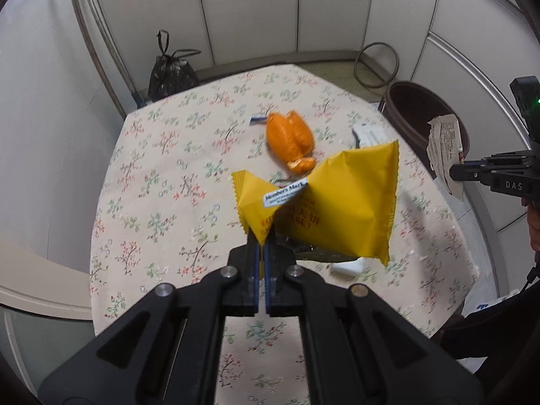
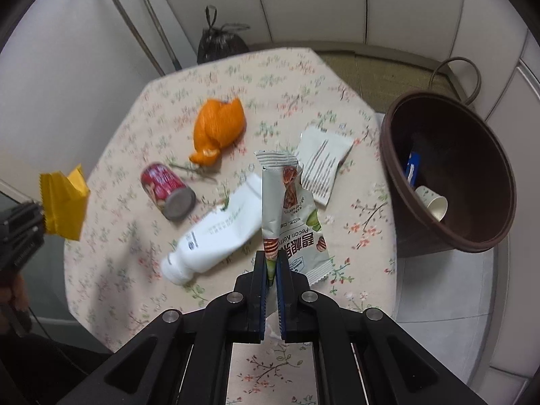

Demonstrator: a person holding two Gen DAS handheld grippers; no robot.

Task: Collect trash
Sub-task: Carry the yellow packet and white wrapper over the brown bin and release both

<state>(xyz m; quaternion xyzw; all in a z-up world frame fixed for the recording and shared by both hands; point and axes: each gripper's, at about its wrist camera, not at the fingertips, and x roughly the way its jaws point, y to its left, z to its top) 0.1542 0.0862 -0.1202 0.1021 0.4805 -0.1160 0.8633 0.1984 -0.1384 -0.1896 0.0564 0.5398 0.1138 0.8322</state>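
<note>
Left hand-held gripper (image 1: 262, 236): jaws together, clamped on the corner of a yellow snack wrapper (image 1: 332, 202). The wrapper is lifted clear of the desk (image 1: 162, 182), white label strip facing the camera. In the right wrist view the same wrapper sits at 9 o'clock, off the desk's left edge.

Right hand-held gripper (image 2: 272, 265): jaws together, clamped on the bottom edge of a pecan snack wrapper (image 2: 287, 216). The wrapper stands up from the fingertips and is folded lengthwise. In the left wrist view it shows at 3 o'clock, in front of the bin.

On the floral-cloth desk, right wrist view:
- orange peel (image 2: 217, 125) at 11 o'clock from frame centre
- red can (image 2: 165, 190) on its side at 9 o'clock, grey end toward the camera
- white plastic bottle (image 2: 216, 233), crushed, lying just beside the can, cap end toward 7 o'clock
- white striped wrapper (image 2: 322, 163) at 1 o'clock, flat on the cloth, partly behind the held pecan wrapper

Brown trash bin (image 2: 449, 175) at 3 o'clock, off the desk's right edge, tilted so the opening faces the camera. Inside it: a paper cup (image 2: 433, 202) and a blue-and-white scrap (image 2: 412, 167).

Black garbage bag (image 2: 219, 40), tied, on the floor beyond the desk's far edge at 12 o'clock. Two mop poles (image 2: 135, 30) lean on the wall at 11 o'clock.
</note>
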